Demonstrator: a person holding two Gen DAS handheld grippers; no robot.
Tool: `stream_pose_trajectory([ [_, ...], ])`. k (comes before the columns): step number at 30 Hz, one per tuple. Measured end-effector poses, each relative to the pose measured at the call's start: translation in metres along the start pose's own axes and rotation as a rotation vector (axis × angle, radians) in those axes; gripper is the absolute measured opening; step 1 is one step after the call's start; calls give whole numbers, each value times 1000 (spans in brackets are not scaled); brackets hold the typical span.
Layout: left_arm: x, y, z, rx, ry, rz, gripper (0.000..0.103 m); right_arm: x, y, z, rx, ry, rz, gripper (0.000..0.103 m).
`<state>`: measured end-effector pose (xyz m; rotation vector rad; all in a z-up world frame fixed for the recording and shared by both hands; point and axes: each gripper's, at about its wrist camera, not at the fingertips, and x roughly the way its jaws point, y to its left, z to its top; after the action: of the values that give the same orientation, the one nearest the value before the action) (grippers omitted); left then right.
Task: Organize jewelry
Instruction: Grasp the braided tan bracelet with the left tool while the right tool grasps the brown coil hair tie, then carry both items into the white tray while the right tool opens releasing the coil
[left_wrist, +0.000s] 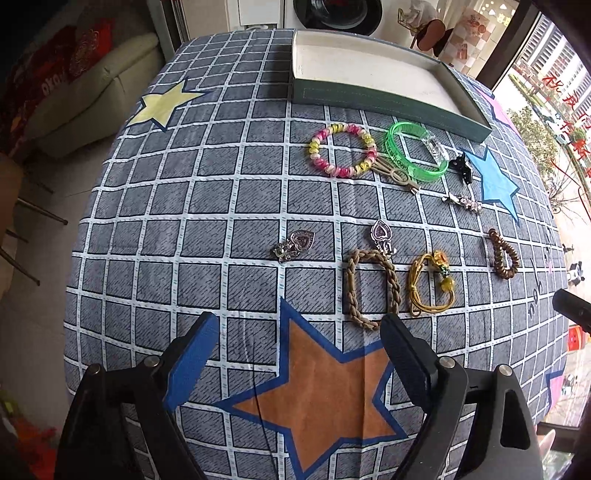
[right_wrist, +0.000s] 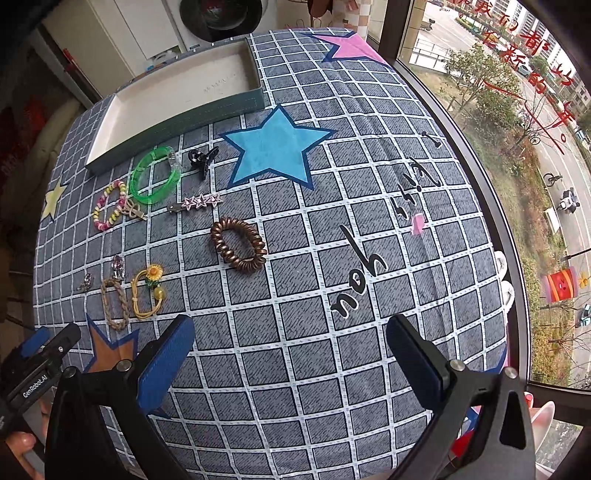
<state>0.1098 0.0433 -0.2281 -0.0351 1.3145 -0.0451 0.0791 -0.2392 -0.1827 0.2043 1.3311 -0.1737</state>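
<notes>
Both claws hover with fingers spread, holding nothing. The braided tan rope bracelet (left_wrist: 369, 288) lies on the grid-patterned cloth surface (left_wrist: 184, 206) just ahead of the left claw (left_wrist: 299, 350); the brown spiral hair tie (right_wrist: 239, 244) lies ahead-left of the right claw (right_wrist: 291, 354). The shallow green-walled tray (left_wrist: 369, 98) sits at the far edge.

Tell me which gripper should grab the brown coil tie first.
Right. The coil tie lies close ahead of the open right gripper, with bare cloth between. From the left gripper, also open, it sits far off to the right, beyond the braided band.
</notes>
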Motion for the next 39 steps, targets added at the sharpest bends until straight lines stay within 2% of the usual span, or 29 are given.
stream_pose_trajectory([
  [2, 8, -2, 1, -14, 4, -1, 99, 16, 1, 9, -18, 10, 1, 103],
  [4, 14, -5, 3, -21, 2, -2, 91, 30, 3, 18, -41, 20, 1, 102],
  [6, 21, -7, 4, -27, 6, 3, 91, 41, 6, 26, -65, 25, 0, 99],
  [8, 26, -10, 6, -35, 7, 5, 81, 51, 8, 33, -79, 29, 6, 98],
  [12, 33, -17, 8, -37, 14, 3, 79, 69, 14, 42, -113, 52, 11, 78],
  [16, 37, -30, 10, -6, 6, 22, 79, 77, 23, 46, -152, 48, 9, 67],
  [17, 39, -33, 10, 1, 7, 25, 79, 80, 27, 47, -172, 47, 1, 61],
  [18, 41, -35, 10, 10, 9, 35, 77, 82, 30, 46, -186, 48, -1, 55],
  [20, 39, -39, 9, 28, -13, 32, 72, 83, 34, 45, -206, 41, -12, 51],
  [21, 38, -41, 9, 36, -14, 30, 67, 83, 37, 44, -218, 36, -9, 44],
  [22, 37, -42, 8, 44, -20, 25, 55, 83, 39, 44, -225, 33, -6, 41],
  [23, 35, -44, 8, 57, -28, 21, 47, 83, 41, 41, -229, 30, -4, 33],
  [25, 36, -51, 9, 90, -26, 14, 17, 80, 44, 39, -228, 28, -1, 21],
  [26, 35, -50, 9, 94, -24, -1, 17, 79, 43, 38, -225, 30, 4, 14],
  [27, 35, -49, 10, 90, -17, -30, 17, 79, 41, 38, -219, 31, 13, 13],
  [33, 13, -36, 16, 57, -37, -154, 17, 68, 23, 46, -176, 50, 100, 12],
  [39, -10, -29, 34, 40, -72, -203, 17, 53, 28, 64, -143, 38, 176, 12],
])
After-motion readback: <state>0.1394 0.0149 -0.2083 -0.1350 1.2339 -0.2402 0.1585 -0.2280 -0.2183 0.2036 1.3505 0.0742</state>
